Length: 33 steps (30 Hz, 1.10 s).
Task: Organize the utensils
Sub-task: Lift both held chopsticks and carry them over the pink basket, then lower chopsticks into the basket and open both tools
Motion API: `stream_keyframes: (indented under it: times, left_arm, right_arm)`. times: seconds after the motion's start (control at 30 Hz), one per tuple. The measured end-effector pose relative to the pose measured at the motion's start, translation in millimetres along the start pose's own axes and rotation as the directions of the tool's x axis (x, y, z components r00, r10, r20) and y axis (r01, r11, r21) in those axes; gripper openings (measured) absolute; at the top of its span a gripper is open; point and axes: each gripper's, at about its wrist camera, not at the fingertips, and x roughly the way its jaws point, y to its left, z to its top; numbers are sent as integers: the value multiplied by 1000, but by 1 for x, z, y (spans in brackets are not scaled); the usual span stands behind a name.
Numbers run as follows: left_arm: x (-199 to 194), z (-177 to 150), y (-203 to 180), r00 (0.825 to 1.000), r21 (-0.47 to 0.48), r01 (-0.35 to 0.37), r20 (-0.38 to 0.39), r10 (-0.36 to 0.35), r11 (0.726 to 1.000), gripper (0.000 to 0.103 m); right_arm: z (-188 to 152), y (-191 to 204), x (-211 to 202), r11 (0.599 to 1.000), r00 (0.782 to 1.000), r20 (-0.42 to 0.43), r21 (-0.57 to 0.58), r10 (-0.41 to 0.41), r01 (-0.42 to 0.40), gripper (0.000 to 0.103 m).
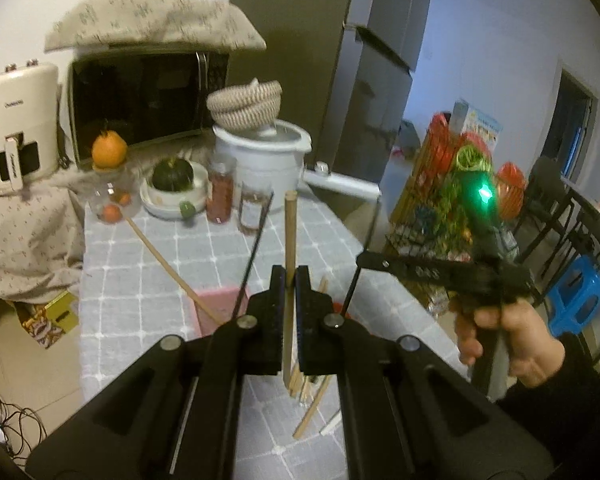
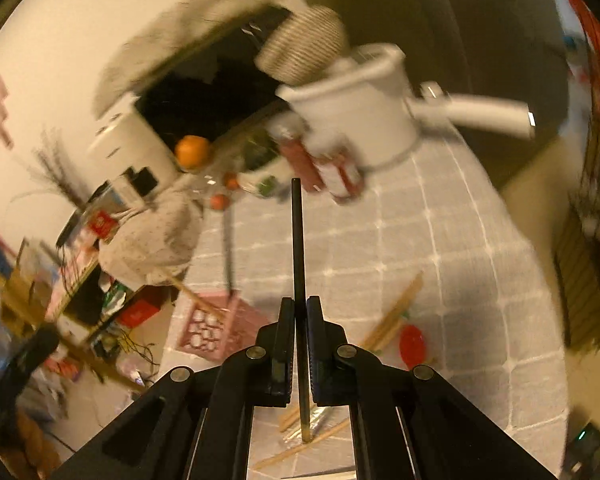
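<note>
My left gripper [image 1: 290,276] is shut on a wooden chopstick [image 1: 289,236] that stands upright above the table. To its right, a hand [image 1: 512,336] holds my right gripper [image 1: 366,259], shut on a thin black chopstick [image 1: 362,256]. In the blurred right wrist view, the right gripper [image 2: 298,304] clamps that black chopstick [image 2: 298,240] upright. A pink basket [image 1: 216,308] [image 2: 212,328] on the table holds a wooden chopstick [image 1: 172,268] and a black one [image 1: 256,240], both leaning. Several loose wooden chopsticks [image 1: 312,408] [image 2: 396,312] and a red spoon [image 2: 412,344] lie below the grippers.
The table has a grey checked cloth [image 1: 148,292]. At its far end stand a white pot [image 1: 268,160] with a woven basket [image 1: 246,104] on top, two jars [image 1: 220,192] and a bowl with a green squash [image 1: 172,184]. A microwave [image 1: 140,100] is behind; chairs and a blue stool [image 1: 576,296] at right.
</note>
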Motion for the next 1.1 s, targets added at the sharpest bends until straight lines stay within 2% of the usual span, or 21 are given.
stream_keyframes:
  times: [0.13,0.27,0.4,0.53,0.7,1.1]
  left_arm:
    - [-11,5,7,997,-26,-11,70,13,1000,5]
    - [-19,10,16,991,-52,-37,129,43,998,5]
    - [-23,11,24,974,-62,-101,195,111,993,5]
    - [-16,10,33,962,-71,-141,225,153,988,5]
    - [-1,9,41,957,-75,-179,216,192,981,5]
    - [52,-2,64,980,-116,-184,58,192,976,5]
  right_arm:
    - [0,29,-21,996,997,71,-93,4,3,6]
    - [2,45,-36,990,993,114,-138,26,-10,6]
    - [6,56,-49,986,990,135,-164,48,-26,6]
    - [9,64,-55,982,989,133,-186,66,-41,6]
    - [10,70,-61,977,986,136,-202,96,-68,6]
    - [16,78,-68,973,978,152,-204,141,-108,6]
